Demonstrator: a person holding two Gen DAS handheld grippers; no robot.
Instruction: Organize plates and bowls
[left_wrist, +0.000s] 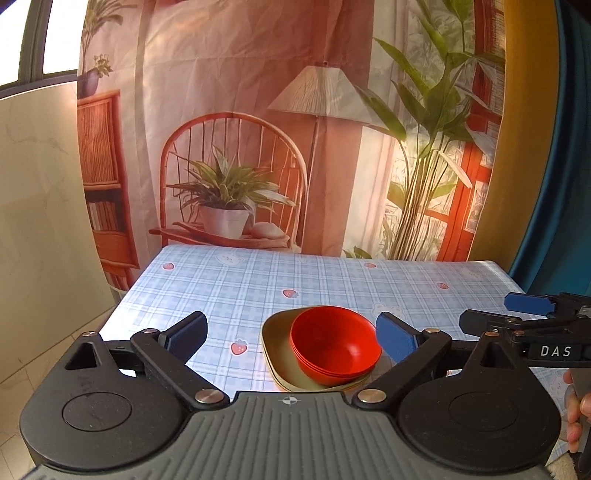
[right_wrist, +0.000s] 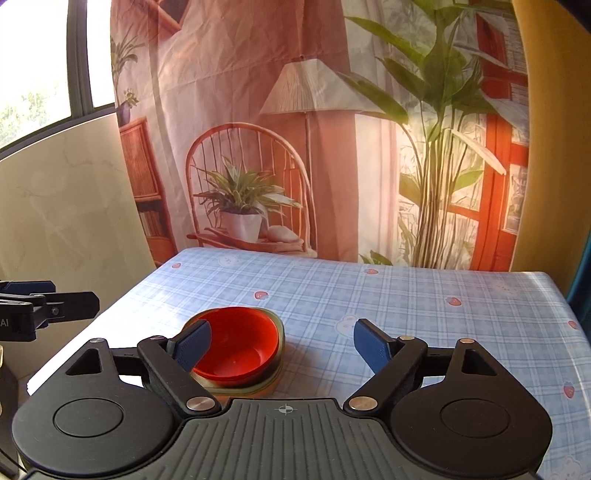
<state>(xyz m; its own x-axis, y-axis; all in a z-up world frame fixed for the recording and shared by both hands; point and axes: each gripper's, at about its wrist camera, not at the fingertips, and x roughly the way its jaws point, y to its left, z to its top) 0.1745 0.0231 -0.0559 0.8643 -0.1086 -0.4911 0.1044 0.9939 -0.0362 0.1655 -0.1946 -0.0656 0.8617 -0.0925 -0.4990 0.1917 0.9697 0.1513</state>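
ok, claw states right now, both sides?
Left claw: open, holding nothing, red bowls ahead.
Right claw: open, holding nothing.

bowls (left_wrist: 334, 345) nested on plates (left_wrist: 275, 345) | stack near table (left_wrist: 229, 288) front edge

A table (left_wrist: 229, 280) stands before the printed backdrop, covered edge to edge by a pale blue checked cloth (right_wrist: 424, 295) dotted with small strawberries and faint bear faces. Near its front edge sits a stack of beige squarish plates (left_wrist: 275, 345) (how many, I cannot tell), touching the cloth directly. Nested red bowls (left_wrist: 334, 341) rest on the top plate.
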